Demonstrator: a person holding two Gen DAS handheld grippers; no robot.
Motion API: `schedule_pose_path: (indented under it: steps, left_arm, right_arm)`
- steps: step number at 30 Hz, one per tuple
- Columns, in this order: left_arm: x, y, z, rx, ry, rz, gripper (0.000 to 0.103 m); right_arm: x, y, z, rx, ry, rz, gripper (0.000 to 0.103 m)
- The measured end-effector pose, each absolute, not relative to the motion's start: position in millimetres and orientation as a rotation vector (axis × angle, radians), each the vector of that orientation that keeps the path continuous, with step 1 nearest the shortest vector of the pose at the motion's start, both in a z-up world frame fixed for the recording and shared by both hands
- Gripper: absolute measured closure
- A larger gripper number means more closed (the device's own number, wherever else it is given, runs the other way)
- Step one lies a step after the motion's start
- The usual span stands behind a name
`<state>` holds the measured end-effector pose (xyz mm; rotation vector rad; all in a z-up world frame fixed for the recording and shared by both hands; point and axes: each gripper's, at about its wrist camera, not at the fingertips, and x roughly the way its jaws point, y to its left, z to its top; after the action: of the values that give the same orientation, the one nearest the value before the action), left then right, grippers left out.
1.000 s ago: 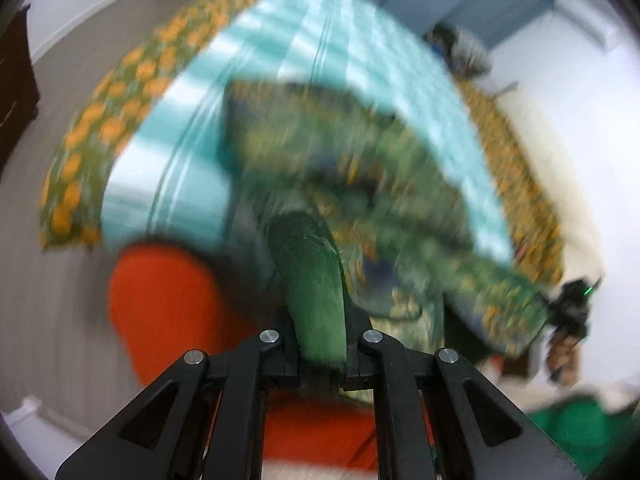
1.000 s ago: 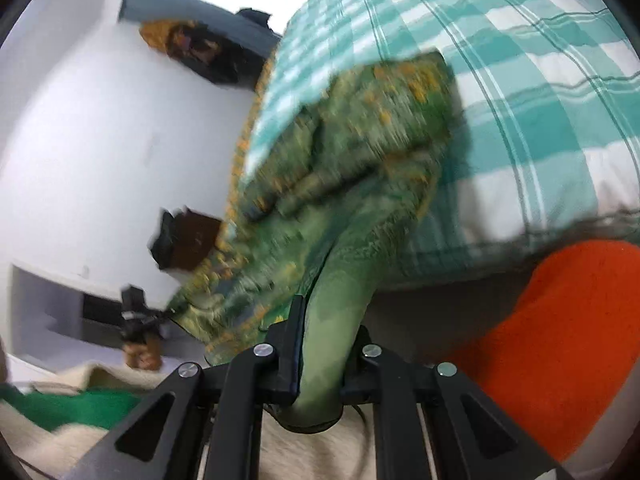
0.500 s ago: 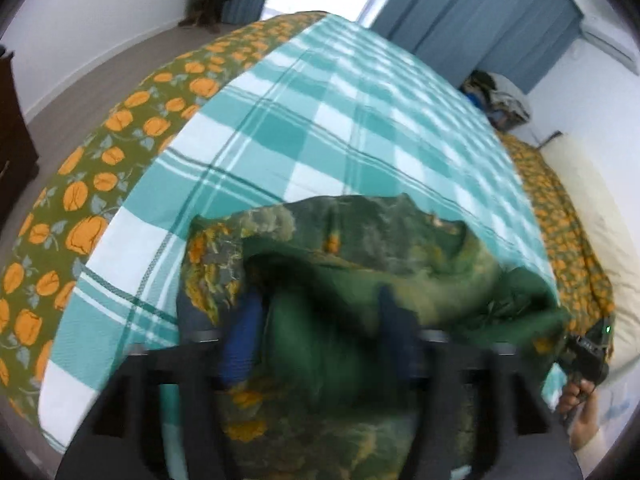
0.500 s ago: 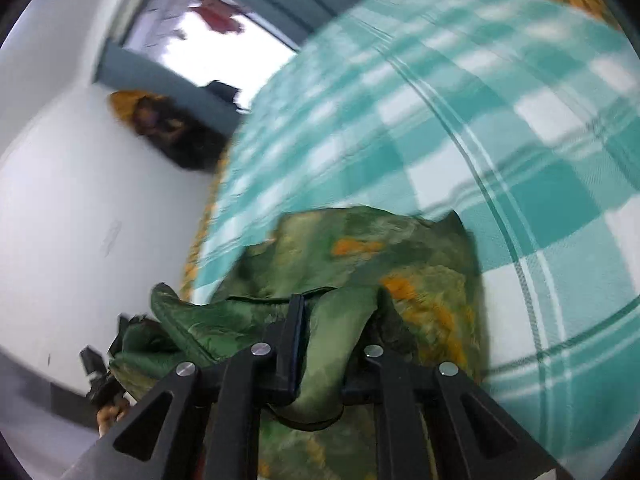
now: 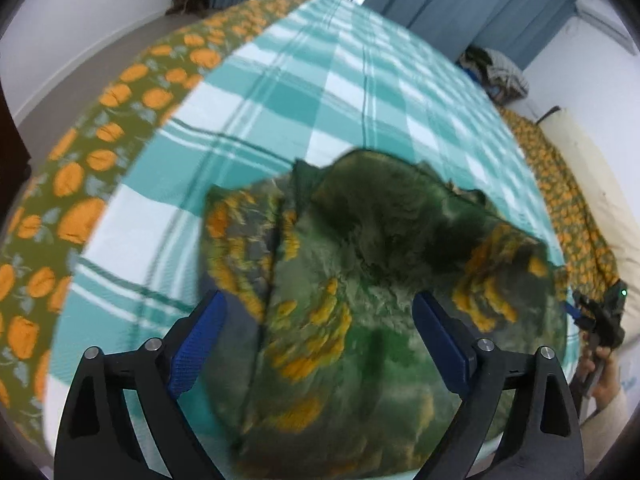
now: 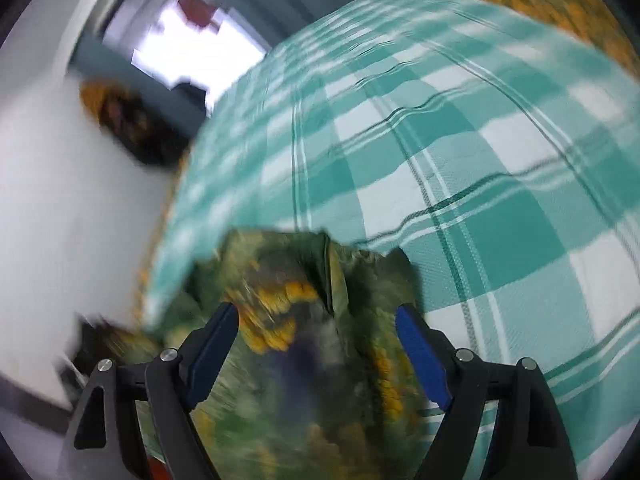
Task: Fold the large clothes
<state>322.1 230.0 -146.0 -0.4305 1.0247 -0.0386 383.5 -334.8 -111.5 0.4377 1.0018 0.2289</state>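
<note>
A green garment with orange flower print lies bunched on the teal checked bedspread, near its front edge. My left gripper hangs over it with its jaws opening wide; the cloth lies below and between the blue pads, which do not press on it. In the right wrist view the same garment is blurred under my right gripper, whose jaws are also opening, the cloth loose between them. The right gripper and the hand holding it show at the far right edge of the left wrist view.
Under the bedspread lies an olive sheet with orange pumpkins, hanging off the left side. Blue curtains and a window stand behind the bed. A pile of clothes sits at the far corner. A white wall borders the bed.
Both grippers carried the garment forward and down onto the bedspread, then opened and let it go. The orange thing seen below earlier is gone from the left wrist view.
</note>
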Motion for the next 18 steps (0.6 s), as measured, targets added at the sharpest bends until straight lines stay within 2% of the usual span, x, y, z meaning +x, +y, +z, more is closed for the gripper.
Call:
schedule_pose_path:
  steps: [2,3,4,5,6,7,8,13,18]
  left_arm:
    - [334.0,221.6,-155.0,-0.438,1.037,-0.012,0.014]
    - [338.1,217.7,-157.6,-0.440,1.041,-0.005,0.038]
    - [342.6,212.4,-160.9,-0.426,1.070,0.020,0.079]
    - [343.6,208.8,-161.0,-0.392,1.089,0.059,0.092]
    - [342.7,207.7,-159.0,-0.376,1.086,0.072,0.093]
    - [339.3,206.0,-150.5,-0.351,1.064,0.081,0.095]
    - [337.3,205.7,-142.0,-0.331,1.044,0.084,0.096]
    - [345.7,212.0,-74.0,-0.307,0.862,0.083,0.096]
    - [382.4,199.2,-53.5,-0.197,0.733,0.170,0.096]
  right_arm:
    - [387.4,-314.8,-118.1,0.338,1.015,0.245,0.020]
    - [388.9,-305.0,-120.5,0.295,1.012,0.242,0.021]
    - [390.0,-295.7,-122.2,0.260,1.010,0.239,0.021]
    - [390.0,-287.5,-123.2,0.225,1.008,0.228,0.034]
    - [390.1,-280.1,-123.0,0.184,1.007,0.204,0.066]
    - [388.7,-275.8,-120.3,0.145,1.004,0.168,0.081]
    - [387.1,-274.9,-115.7,0.132,0.995,0.150,0.087]
    - [391.9,-272.6,-62.6,0.051,0.823,0.102,0.091]
    - [434.1,-262.0,-29.9,0.030,0.696,0.046,0.091]
